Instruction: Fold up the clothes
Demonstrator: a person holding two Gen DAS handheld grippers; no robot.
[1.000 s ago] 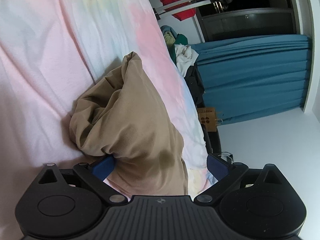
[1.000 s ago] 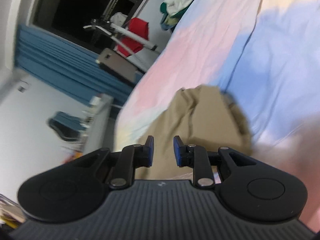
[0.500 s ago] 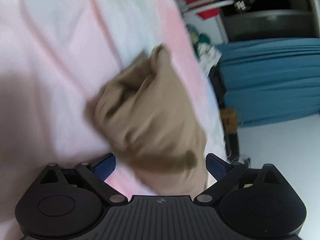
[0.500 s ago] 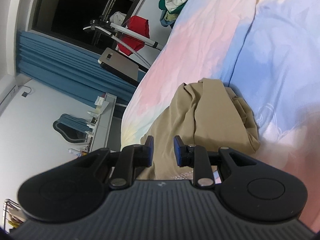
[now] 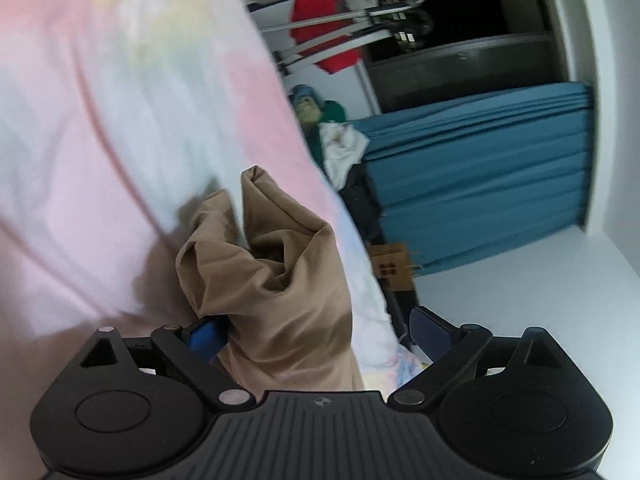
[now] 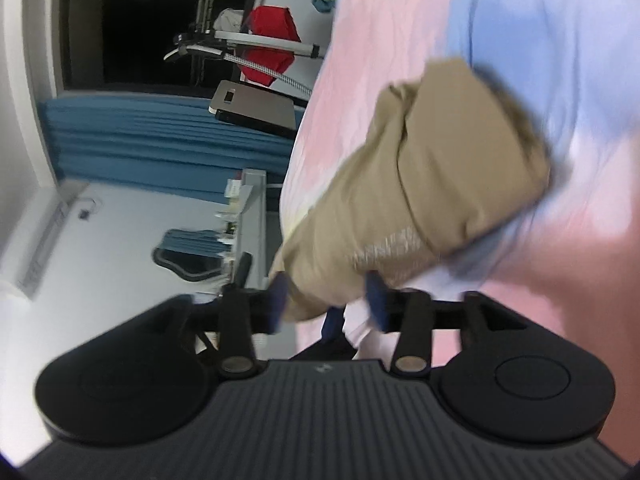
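A bedroom, with a bed under a pastel bedsheet point(image 5: 120, 152) of pink, white, pale blue and a touch of yellow; beyond its edge, teal curtains point(image 5: 480, 176), a dark window, a metal drying rack point(image 6: 256, 44) carrying a red garment point(image 6: 272, 40), and a loose pile of clothes point(image 5: 340, 144) at the far end of the bed. Crumpled on the sheet, a tan garment point(image 5: 280, 280), bunched into rough folds with one corner sticking up. In the left wrist view, left hand-held gripper point(image 5: 316, 332) spread wide, blue pads well apart; near end of the tan cloth lying between them, brushing the left pad while the right pad stands clear of it, so no grip there. In the right wrist view, blurred by motion, right hand-held gripper point(image 6: 328, 300) with jaws just been opening, now partly apart; the end of the tan garment hanging down between the pads, left pad at the cloth's edge, right pad just beside it, no visible pinch. A pale printed patch on the fabric point(image 6: 392, 244) just above those pads.
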